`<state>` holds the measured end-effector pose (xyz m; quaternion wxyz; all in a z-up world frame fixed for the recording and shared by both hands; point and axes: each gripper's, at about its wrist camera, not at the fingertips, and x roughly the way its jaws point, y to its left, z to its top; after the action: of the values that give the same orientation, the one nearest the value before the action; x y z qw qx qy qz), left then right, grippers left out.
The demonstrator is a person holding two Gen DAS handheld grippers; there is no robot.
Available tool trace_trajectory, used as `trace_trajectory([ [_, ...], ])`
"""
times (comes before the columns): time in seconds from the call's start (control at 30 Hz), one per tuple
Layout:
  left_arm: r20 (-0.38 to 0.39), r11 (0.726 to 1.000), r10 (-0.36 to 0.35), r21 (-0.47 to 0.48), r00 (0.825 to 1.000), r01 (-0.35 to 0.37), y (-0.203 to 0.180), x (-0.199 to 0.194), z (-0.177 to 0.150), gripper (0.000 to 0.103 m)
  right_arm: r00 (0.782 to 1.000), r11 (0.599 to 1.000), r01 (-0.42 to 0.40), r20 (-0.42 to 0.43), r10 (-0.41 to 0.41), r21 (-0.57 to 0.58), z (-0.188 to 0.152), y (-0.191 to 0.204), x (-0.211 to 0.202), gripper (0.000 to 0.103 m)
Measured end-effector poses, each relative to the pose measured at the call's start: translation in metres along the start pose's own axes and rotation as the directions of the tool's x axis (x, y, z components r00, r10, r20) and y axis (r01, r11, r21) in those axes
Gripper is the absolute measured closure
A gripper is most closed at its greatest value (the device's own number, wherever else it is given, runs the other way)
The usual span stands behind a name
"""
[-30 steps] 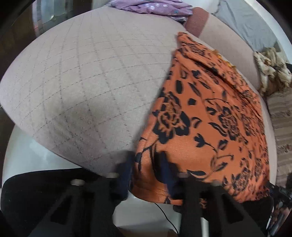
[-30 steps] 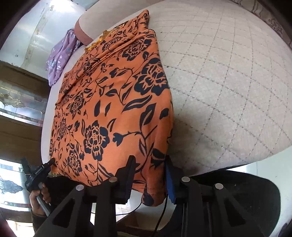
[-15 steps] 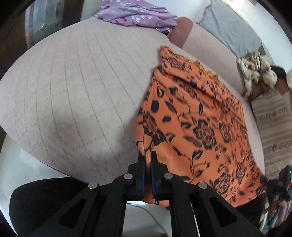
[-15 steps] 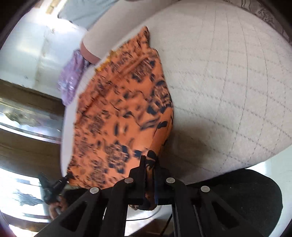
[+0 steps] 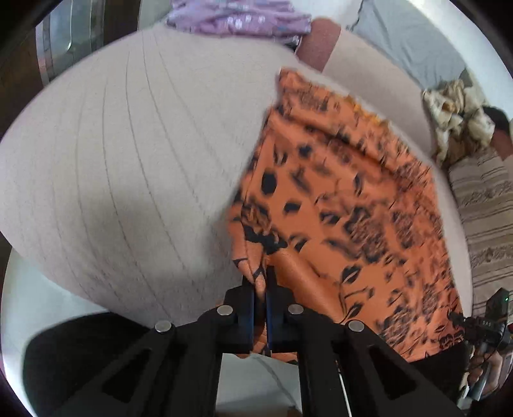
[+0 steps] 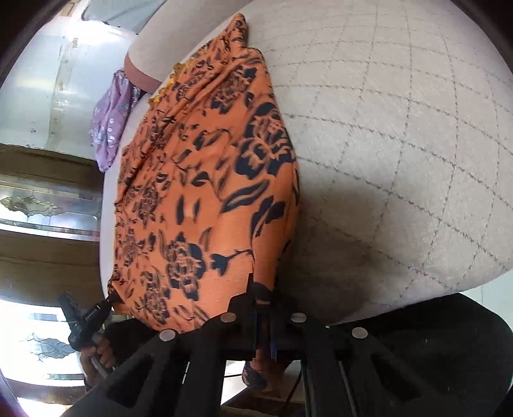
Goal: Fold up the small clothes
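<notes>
The left gripper [image 5: 260, 282] is clamped on the near corner of the orange floral garment [image 5: 346, 205], a pinch of its hem being gathered between the two black fingers [image 5: 247, 298]. The right gripper [image 6: 264, 308] is clamped on the opposite near corner of the same garment, with a fold of cloth seen hanging down below its closed jaws. Each gripper is also caught in the other's view: the right one at the far lower right of the left wrist view, the left one at the lower left of the right wrist view, held in a hand [image 6: 96, 353].

Ahead of both grippers the garment is spread lengthwise over a pale quilted cushion [image 5: 128, 160], with its near edge lifted slightly where it is pinched. Bare cushion is seen to the left of the left gripper and to the right of the right gripper.

Beyond the garment's far end a purple patterned cloth [image 5: 237, 19] is lying at the cushion's far edge. To the right of the left gripper, past the garment, a striped fabric [image 5: 484, 205] and a crumpled cream cloth [image 5: 455, 106] are seen.
</notes>
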<state>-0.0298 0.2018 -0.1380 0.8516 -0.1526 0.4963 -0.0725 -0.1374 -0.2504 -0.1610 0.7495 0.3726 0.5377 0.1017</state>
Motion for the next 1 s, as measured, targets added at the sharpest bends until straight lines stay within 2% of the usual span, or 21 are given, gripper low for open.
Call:
trace_trajectory([
  [0.03,0.019,0.999,-0.030,-0.011,0.999,0.030,-0.001,-0.008,0.004,0.098,0.999,0.999,-0.033,0.014,0.033,0.006,0.002,0.002,-0.007,0.098],
  [0.1,0.045,0.999,-0.038,-0.003,0.998,0.039,-0.004,-0.016,0.011,0.098,0.994,0.996,-0.094,0.064,0.094,0.007,0.006,0.009,-0.025,0.098],
  [0.17,0.012,1.000,-0.018,0.001,1.000,0.018,-0.001,-0.005,0.015,0.098,0.987,0.991,-0.131,0.089,0.131,-0.002,0.013,0.011,-0.031,0.098],
  [0.23,-0.061,1.000,0.022,-0.005,0.998,-0.022,0.002,0.019,0.015,0.098,0.991,0.993,-0.120,0.066,0.119,0.009,0.018,0.006,-0.021,0.098],
  [0.3,-0.097,0.999,0.038,-0.005,0.995,-0.039,0.001,0.033,0.016,0.098,0.994,0.993,-0.109,0.022,0.108,0.048,0.020,-0.005,-0.002,0.098],
  [0.4,-0.039,1.000,0.003,0.022,0.999,-0.002,-0.012,0.021,0.040,0.098,0.990,0.989,-0.139,0.033,0.137,0.043,0.032,0.002,0.000,0.098],
  [0.5,0.070,0.995,-0.066,0.080,0.995,0.060,-0.039,0.003,0.095,0.098,0.975,0.980,-0.199,0.102,0.199,-0.004,0.071,0.026,-0.018,0.098],
  [0.53,0.125,0.992,-0.086,0.101,0.988,0.074,-0.051,-0.002,0.124,0.098,0.967,0.976,-0.214,0.136,0.217,-0.033,0.091,0.040,-0.025,0.098],
  [0.57,0.169,0.990,-0.113,0.102,0.979,0.096,-0.060,-0.003,0.152,0.098,0.955,0.971,-0.235,0.173,0.240,-0.050,0.109,0.052,-0.033,0.098],
  [0.6,0.196,0.990,-0.122,0.092,0.973,0.105,-0.063,-0.003,0.171,0.096,0.932,0.961,-0.271,0.233,0.277,-0.058,0.138,0.062,-0.042,0.098],
  [0.63,0.229,0.994,-0.101,0.067,0.968,0.088,-0.070,0.010,0.200,0.094,0.918,0.957,-0.283,0.272,0.287,-0.056,0.155,0.066,-0.046,0.098],
  [0.67,0.235,0.997,-0.071,0.054,0.969,0.060,-0.074,0.031,0.223,0.091,0.902,0.962,-0.269,0.341,0.265,-0.037,0.187,0.068,-0.047,0.096],
  [0.73,0.212,0.999,-0.017,0.046,0.977,0.007,-0.080,0.072,0.251,0.075,0.900,0.971,-0.238,0.380,0.215,0.015,0.231,0.060,-0.023,0.095],
  [0.77,0.178,0.998,0.020,0.054,0.984,-0.030,-0.083,0.109,0.266,0.048,0.904,0.975,-0.219,0.382,0.192,0.027,0.246,0.053,-0.009,0.089],
  [0.8,0.128,0.997,0.064,0.040,0.990,-0.070,-0.078,0.128,0.270,0.038,0.914,0.980,-0.190,0.375,0.157,0.054,0.261,0.041,0.012,0.076],
  [0.83,0.085,0.994,0.108,0.013,0.991,-0.109,-0.071,0.142,0.268,0.039,0.922,0.981,-0.166,0.368,0.120,0.096,0.264,0.033,0.023,0.067],
  [0.87,0.085,0.994,0.105,-0.013,0.991,-0.105,-0.063,0.142,0.263,0.039,0.931,0.976,-0.119,0.361,0.047,0.180,0.257,0.021,0.035,0.056],
  [0.9,0.111,0.996,0.085,-0.030,0.990,-0.082,-0.057,0.135,0.258,0.038,0.930,0.971,-0.137,0.364,0.057,0.198,0.243,0.016,0.039,0.052],
  [0.93,0.153,0.997,0.068,-0.043,0.986,-0.062,-0.051,0.125,0.251,0.037,0.922,0.973,-0.160,0.376,0.087,0.167,0.229,0.016,0.037,0.049],
  [1.0,0.219,0.996,0.078,-0.055,0.973,-0.068,-0.041,0.099,0.231,0.037,0.909,0.987,-0.120,0.411,0.068,0.102,0.195,0.020,0.023,0.041],
])
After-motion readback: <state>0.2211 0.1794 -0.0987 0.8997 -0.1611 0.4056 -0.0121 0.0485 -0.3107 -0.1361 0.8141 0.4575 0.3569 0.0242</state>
